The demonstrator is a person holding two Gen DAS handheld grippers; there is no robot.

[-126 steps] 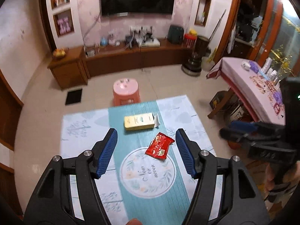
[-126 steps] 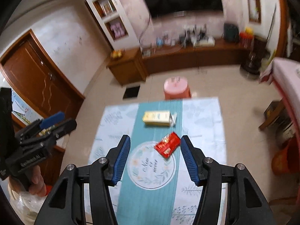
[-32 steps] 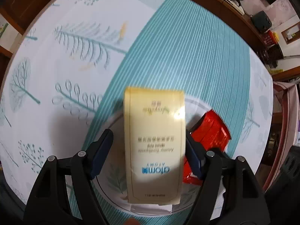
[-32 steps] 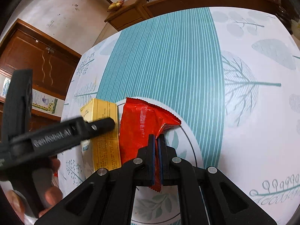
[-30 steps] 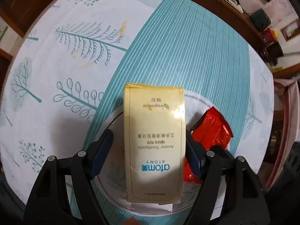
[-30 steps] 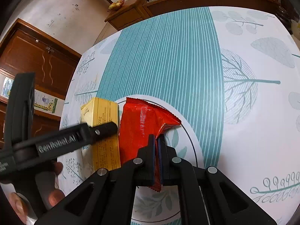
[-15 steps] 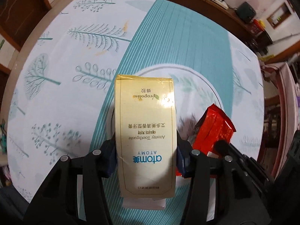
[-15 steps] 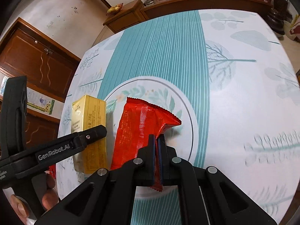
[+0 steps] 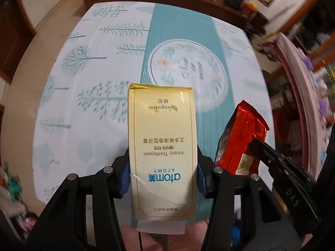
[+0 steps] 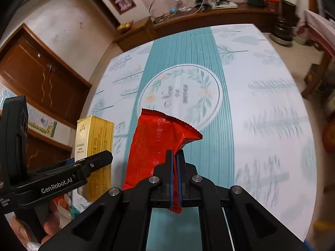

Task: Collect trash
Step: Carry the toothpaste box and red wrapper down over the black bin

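Mat's (image 9: pixel 88 104) tree prints perhaps motion-blurred

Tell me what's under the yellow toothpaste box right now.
Beneath the yellow cardboard toothpaste box, held in the left gripper, lies the teal-striped tablecloth; the patch directly behind the box is hidden.

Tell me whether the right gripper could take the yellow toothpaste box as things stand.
Probably not: the right gripper is shut on the red wrapper, and the toothpaste box is already clamped between the left gripper's fingers.
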